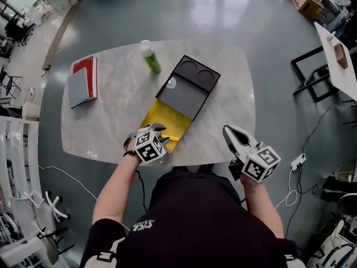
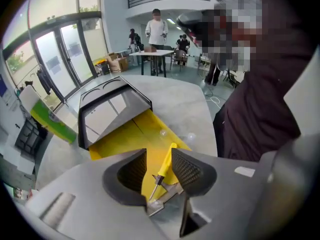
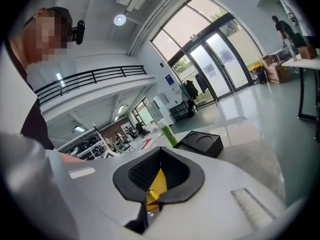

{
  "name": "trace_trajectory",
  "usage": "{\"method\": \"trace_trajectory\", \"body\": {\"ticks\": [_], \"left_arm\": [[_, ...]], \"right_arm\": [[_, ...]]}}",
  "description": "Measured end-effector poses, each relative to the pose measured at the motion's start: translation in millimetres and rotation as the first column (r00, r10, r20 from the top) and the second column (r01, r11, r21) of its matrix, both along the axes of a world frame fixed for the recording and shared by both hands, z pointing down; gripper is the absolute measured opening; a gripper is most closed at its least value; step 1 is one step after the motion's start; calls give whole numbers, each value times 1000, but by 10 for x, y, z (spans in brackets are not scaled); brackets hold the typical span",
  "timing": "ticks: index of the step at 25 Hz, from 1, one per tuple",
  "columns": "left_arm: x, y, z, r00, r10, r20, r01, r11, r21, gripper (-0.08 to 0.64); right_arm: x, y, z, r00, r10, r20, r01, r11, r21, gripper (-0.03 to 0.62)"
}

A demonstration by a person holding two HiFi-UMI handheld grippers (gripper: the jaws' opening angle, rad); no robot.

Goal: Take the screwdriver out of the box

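Jaws ribbed, astride slim yellow screwdriver (image 2: 164, 165)

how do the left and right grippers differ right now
The left gripper has its jaws apart around the yellow-handled screwdriver, not pressing it; the right gripper has its jaws together, gripping nothing. The left gripper points steeply down over the yellow tray; the right gripper lies nearly level by the near corner of the table, away from the tray. Both carry a marker cube.
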State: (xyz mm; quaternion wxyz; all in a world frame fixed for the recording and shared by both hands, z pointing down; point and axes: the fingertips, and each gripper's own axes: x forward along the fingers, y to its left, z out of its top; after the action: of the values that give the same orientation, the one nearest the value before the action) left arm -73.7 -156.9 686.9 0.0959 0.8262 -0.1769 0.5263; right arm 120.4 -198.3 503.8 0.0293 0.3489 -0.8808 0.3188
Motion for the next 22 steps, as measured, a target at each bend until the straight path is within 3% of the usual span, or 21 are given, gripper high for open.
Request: {"method": "trace_trajectory", "body": {"ticks": [12,22], "left_arm": [[-19,136,480,968,204,142,-194,977,-83,141],[-28,176,711,926,300,231,-273,951,-144,141]], "right_arm": [[51,-10,133,1000,17,-12,-17,999,-32,15],[183,-7,123,999,42,-15,-42,999,-32,15]]}}
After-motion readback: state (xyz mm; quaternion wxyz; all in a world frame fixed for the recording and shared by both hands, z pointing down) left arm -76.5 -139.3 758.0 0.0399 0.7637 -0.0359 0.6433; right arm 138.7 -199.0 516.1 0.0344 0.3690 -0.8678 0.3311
